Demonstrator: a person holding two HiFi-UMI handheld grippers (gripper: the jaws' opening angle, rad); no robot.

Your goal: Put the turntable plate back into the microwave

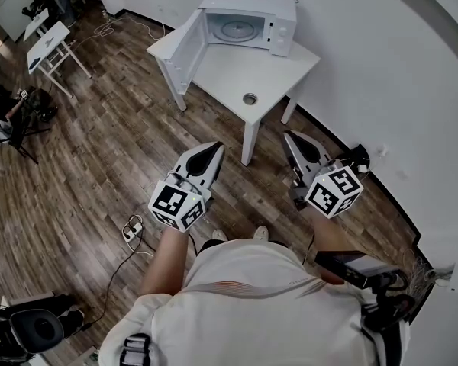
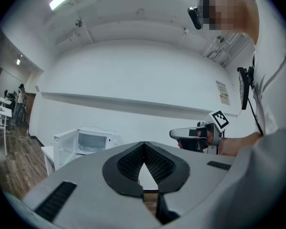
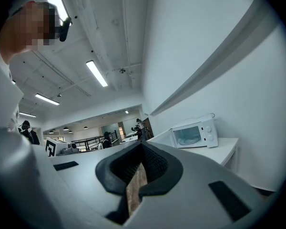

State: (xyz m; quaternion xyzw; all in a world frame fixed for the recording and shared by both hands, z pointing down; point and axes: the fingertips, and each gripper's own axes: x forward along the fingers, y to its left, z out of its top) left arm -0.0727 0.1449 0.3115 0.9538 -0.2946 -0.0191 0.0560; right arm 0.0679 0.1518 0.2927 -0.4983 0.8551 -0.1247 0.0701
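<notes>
Plate apparently seated already inside open microwave, well apart from both tools. Left gripper closed, holding nothing; right gripper likewise closed and empty. Step closer, confirm level seating, then ease door closed.

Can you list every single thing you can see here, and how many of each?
microwave: 1, white, door open, at the back of the table
plate: 1, clear and round, inside the microwave
table: 1, white, near the wall
small round thing: 1, grey, on the table, too small to tell what it is
floor: brown wood
power strip: 1, white, on the floor with a dark cable
left tongs: 1, white and black, shut, empty
right tongs: 1, white and black, shut, empty
shirt: 1, white, on the person
</notes>
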